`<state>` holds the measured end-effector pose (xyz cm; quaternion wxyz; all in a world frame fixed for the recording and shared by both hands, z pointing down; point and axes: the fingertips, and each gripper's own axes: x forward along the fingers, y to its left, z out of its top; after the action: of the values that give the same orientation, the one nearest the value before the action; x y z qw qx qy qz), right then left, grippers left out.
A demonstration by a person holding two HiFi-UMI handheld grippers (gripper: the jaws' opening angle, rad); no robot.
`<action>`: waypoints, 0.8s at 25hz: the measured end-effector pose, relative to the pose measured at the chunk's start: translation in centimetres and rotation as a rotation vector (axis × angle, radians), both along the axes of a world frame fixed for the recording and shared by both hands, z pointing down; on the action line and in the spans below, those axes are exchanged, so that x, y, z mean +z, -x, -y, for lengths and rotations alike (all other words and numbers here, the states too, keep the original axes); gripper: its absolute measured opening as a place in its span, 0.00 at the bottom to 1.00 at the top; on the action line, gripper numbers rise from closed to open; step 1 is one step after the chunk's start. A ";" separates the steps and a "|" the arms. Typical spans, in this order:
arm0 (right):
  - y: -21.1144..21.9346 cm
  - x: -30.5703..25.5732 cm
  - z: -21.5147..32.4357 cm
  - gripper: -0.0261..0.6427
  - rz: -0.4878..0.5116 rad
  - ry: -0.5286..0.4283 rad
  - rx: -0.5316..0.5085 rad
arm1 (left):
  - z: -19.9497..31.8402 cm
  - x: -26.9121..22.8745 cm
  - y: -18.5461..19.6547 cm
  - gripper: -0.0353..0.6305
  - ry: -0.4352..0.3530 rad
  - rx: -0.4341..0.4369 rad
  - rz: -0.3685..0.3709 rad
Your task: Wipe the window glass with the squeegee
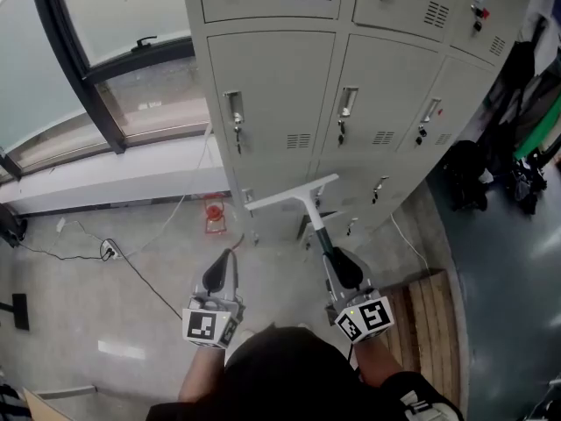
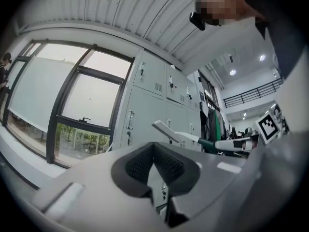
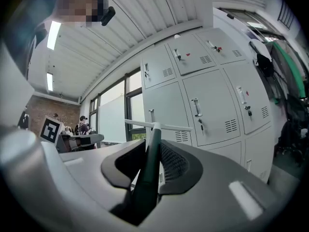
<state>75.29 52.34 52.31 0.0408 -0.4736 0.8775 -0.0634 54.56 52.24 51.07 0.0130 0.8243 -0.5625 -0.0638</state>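
My right gripper point(image 1: 344, 268) is shut on the dark green handle of the squeegee point(image 1: 296, 198), whose white blade points toward the grey lockers. In the right gripper view the squeegee point(image 3: 153, 135) rises straight up between the pads, its white crossbar at the top. My left gripper point(image 1: 219, 273) hangs beside it, shut with nothing between its pads; in the left gripper view the left gripper point(image 2: 155, 164) shows its pads touching. The window glass point(image 1: 96, 11) lies at the upper left, framed in dark metal, and the window point(image 2: 72, 100) is also ahead in the left gripper view.
A bank of grey lockers point(image 1: 342, 86) fills the space ahead. A white sill point(image 1: 105, 178) runs below the window. Cables and a power strip point(image 1: 110, 251) lie on the floor at left, a small red object point(image 1: 213, 210) at the locker base, and a wooden pallet point(image 1: 429, 323) at right.
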 end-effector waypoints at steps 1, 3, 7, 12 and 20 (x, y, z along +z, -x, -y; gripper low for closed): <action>0.3 0.0 0.1 0.18 -0.008 -0.004 -0.004 | 0.0 -0.2 0.1 0.05 -0.008 0.000 0.006; 1.2 0.0 0.2 0.18 -0.029 -0.011 -0.014 | 0.0 -0.3 0.5 0.05 -0.017 -0.004 0.025; 3.4 0.0 0.9 0.18 -0.041 -0.012 -0.061 | -0.1 -0.3 2.9 0.05 -0.023 -0.042 0.036; 7.8 -0.2 1.6 0.18 -0.030 -0.013 -0.130 | -0.5 -0.9 7.5 0.05 -0.047 -0.108 0.048; 15.8 -0.4 1.4 0.18 -0.052 -0.037 -0.274 | -3.6 -1.2 14.3 0.05 -0.067 -0.245 0.045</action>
<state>59.49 50.95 51.95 0.0176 -0.3499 0.9358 -0.0397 40.23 55.81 49.91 -0.0349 0.7506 -0.6566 -0.0654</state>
